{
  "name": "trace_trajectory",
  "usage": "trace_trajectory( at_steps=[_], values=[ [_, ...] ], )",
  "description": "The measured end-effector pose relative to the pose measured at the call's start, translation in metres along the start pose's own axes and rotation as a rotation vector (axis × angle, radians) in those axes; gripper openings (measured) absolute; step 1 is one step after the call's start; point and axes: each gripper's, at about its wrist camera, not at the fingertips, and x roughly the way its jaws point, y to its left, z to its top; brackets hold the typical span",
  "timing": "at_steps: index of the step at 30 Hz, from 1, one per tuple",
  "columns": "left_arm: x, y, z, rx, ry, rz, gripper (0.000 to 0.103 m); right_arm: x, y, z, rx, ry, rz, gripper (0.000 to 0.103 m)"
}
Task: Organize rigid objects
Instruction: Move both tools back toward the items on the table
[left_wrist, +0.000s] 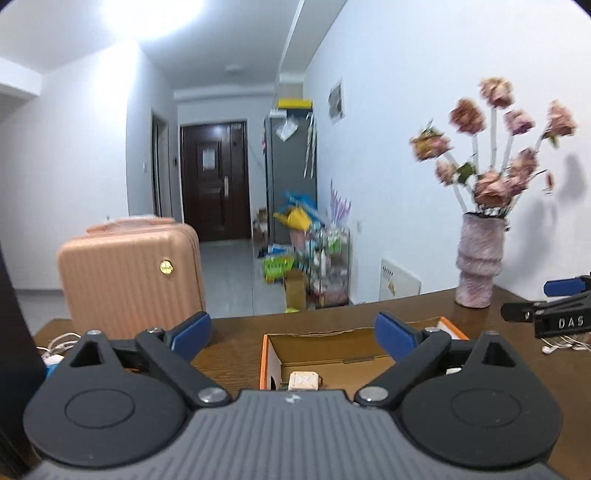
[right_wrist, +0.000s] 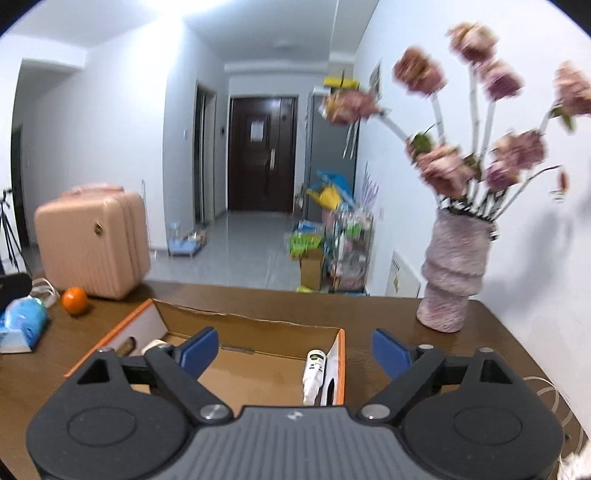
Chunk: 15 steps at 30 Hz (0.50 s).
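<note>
Nearest: left gripper (left_wrist: 293, 334) and right gripper (right_wrist: 293, 350), both jaws spread wide, nothing held, nothing touched, hanging above the cardboard box (right_wrist: 236, 319).

Inside box: white bottle (right_wrist: 313, 373) lying against its right wall, a small cream block (left_wrist: 303, 380) at the near end, plus smth blurry at the left end. So prob mostly packed.

Left of box, still out: an orange (right_wrist: 74, 301) and a blue tissue pack (right_wrist: 24, 321). Beyond box on the right: pink vase (right_wrist: 452, 269).

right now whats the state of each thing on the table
left tongs: open, empty
right tongs: open, empty
cardboard box: open-topped, items inside
white bottle: in box, leaning on its right wall
vase: upright, holding flowers
orange: loose on table
</note>
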Motion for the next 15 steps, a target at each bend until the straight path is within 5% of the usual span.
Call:
trace_trajectory(
  at_steps=[7, 15],
  values=[
    [-0.089, -0.006, -0.042, 0.016, -0.04, -0.024, 0.103, -0.101, 0.01, -0.063, 0.08, -0.124, 0.008, 0.103],
    [-0.164, -0.009, -0.119, 0.021, -0.023, -0.027, 0.103, -0.181, 0.025, -0.14, 0.118, -0.189, -0.034, 0.103]
  ],
)
